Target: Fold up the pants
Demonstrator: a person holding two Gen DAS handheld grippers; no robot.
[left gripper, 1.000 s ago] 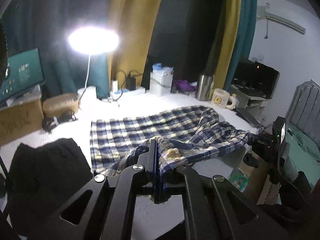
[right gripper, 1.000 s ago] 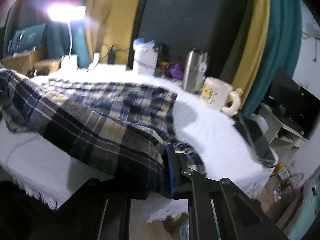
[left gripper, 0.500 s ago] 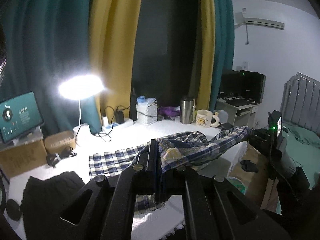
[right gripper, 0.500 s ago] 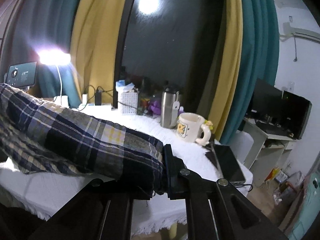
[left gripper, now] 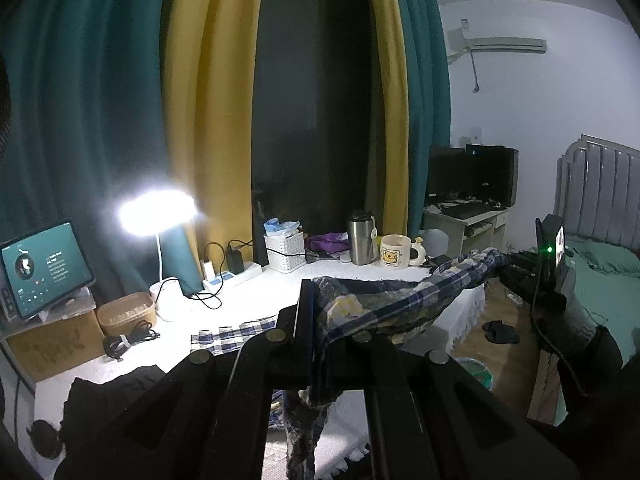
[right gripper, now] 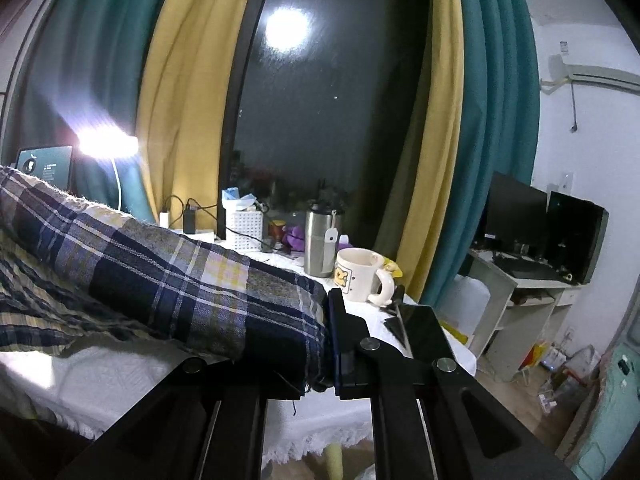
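- Your left gripper is clamped on one end of the pants.
- They stretch rightward to your right gripper, clamped on the other end.
- The rest trails onto the tabletop beyond.

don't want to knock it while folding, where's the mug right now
The mug stands at the table's far right edge, just right of the steel flask, in both wrist views; it is beyond the lifted pants and apart from them.
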